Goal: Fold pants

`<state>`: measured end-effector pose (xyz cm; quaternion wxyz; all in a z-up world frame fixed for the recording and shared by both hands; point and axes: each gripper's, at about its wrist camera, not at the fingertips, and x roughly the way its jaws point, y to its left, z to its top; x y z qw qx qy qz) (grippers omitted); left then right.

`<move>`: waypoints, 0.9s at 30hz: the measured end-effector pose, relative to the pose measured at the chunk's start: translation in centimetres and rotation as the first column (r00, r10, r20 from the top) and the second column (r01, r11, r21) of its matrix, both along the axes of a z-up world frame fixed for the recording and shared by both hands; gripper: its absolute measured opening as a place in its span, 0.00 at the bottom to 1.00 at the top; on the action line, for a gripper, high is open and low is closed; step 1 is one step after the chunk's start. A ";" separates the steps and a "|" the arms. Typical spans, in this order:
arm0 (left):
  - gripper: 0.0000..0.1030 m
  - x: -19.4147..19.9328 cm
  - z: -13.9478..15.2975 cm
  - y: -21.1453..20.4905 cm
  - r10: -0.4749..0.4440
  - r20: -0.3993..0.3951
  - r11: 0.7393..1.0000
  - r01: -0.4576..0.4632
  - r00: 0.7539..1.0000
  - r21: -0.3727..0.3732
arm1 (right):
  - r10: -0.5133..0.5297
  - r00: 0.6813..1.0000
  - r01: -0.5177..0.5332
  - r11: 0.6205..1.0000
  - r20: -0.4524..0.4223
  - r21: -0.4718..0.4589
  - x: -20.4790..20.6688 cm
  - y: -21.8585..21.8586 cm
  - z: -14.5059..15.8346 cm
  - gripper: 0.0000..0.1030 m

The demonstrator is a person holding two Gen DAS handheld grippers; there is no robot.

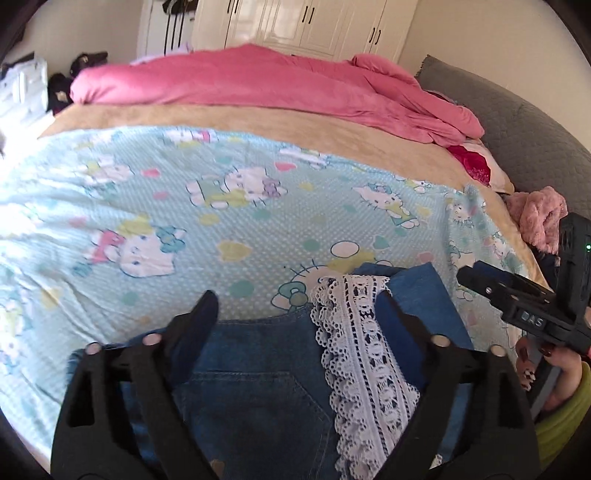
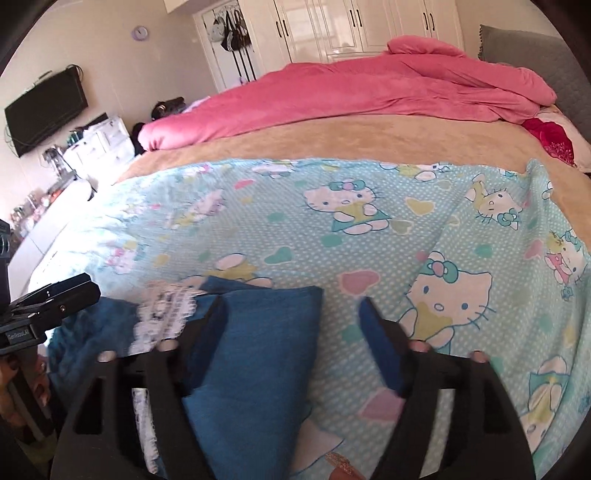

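Observation:
Blue denim pants (image 1: 258,387) with a white lace strip (image 1: 365,350) lie folded on the light blue cartoon-cat sheet (image 1: 221,221) at the near edge of the bed. My left gripper (image 1: 295,299) is open, its fingers straddling the pants and lace just above them. In the right wrist view the pants (image 2: 258,350) lie under my open right gripper (image 2: 291,306), whose left finger is over the denim and right finger over the sheet (image 2: 369,221). The right gripper also shows at the right edge of the left wrist view (image 1: 465,275), the left one at the left edge of the right wrist view (image 2: 88,284).
A pink quilt (image 1: 258,81) is bunched along the far side of the bed over a tan blanket (image 1: 258,118). A grey headboard (image 1: 517,122) stands to the right with a pink fuzzy garment (image 1: 539,218). White wardrobes (image 2: 369,26) and a wall TV (image 2: 44,110) are behind.

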<state>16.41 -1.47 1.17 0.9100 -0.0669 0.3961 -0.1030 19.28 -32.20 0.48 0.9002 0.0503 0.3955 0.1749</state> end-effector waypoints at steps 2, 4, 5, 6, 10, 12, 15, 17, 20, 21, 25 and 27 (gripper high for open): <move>0.88 -0.9 0.9 0.0 0.007 0.025 1.000 -0.008 1.000 0.029 | 0.005 1.000 -0.006 1.000 0.014 0.010 -0.8 0.1 0.8 0.74; 0.91 -1.8 1.7 0.0 0.018 0.050 0.998 -0.020 0.999 0.056 | -0.007 1.000 0.007 1.000 0.026 0.004 -1.5 0.1 1.5 0.74; 0.91 -2.0 1.9 0.1 0.018 0.052 0.998 -0.021 0.998 0.054 | -0.015 0.999 0.015 1.000 0.029 0.003 -1.8 -0.1 1.8 0.74; 0.91 -2.5 2.1 0.3 0.019 0.051 0.999 -0.021 0.999 0.041 | -0.018 0.999 0.018 1.000 0.031 0.007 -2.1 -0.2 2.0 0.74; 0.91 -3.7 2.3 1.0 0.047 0.031 0.998 -0.047 0.998 0.029 | -0.025 0.998 0.025 1.000 0.057 0.006 -3.6 -0.5 3.3 0.90; 0.91 -4.5 2.3 1.3 0.054 0.023 0.998 -0.055 0.998 0.018 | -0.023 0.996 0.023 1.000 0.086 0.003 -4.8 -0.7 4.1 0.90; 0.91 -5.8 2.1 1.6 0.048 0.004 0.999 -0.048 0.999 -0.004 | -0.019 0.995 0.019 1.000 0.101 -0.005 -5.9 -1.0 4.7 0.91; 0.91 -6.4 1.8 1.7 0.039 -0.011 0.999 -0.039 0.999 -0.005 | -0.015 0.994 0.017 1.000 0.106 -0.010 -6.7 -1.2 4.9 0.91; 0.91 -7.5 1.3 1.6 0.041 -0.031 0.999 -0.042 0.999 -0.002 | -0.007 0.994 0.010 1.000 0.106 -0.024 -7.7 -1.5 4.9 0.91; 0.91 -7.9 1.0 1.7 0.040 -0.045 0.999 -0.041 0.998 -0.013 | -0.002 0.994 0.005 1.000 0.106 -0.028 -8.0 -1.5 4.9 0.91; 0.91 -9.2 -0.2 1.7 0.036 -0.087 0.998 -0.041 0.996 -0.054 | 0.036 0.993 -0.029 0.998 0.112 -0.060 -9.7 -1.3 4.4 0.91; 0.91 -9.7 -0.7 1.5 0.024 -0.111 0.997 -0.032 0.993 -0.070 | 0.062 0.992 -0.053 0.996 0.112 -0.078 -10.5 -1.0 4.0 0.92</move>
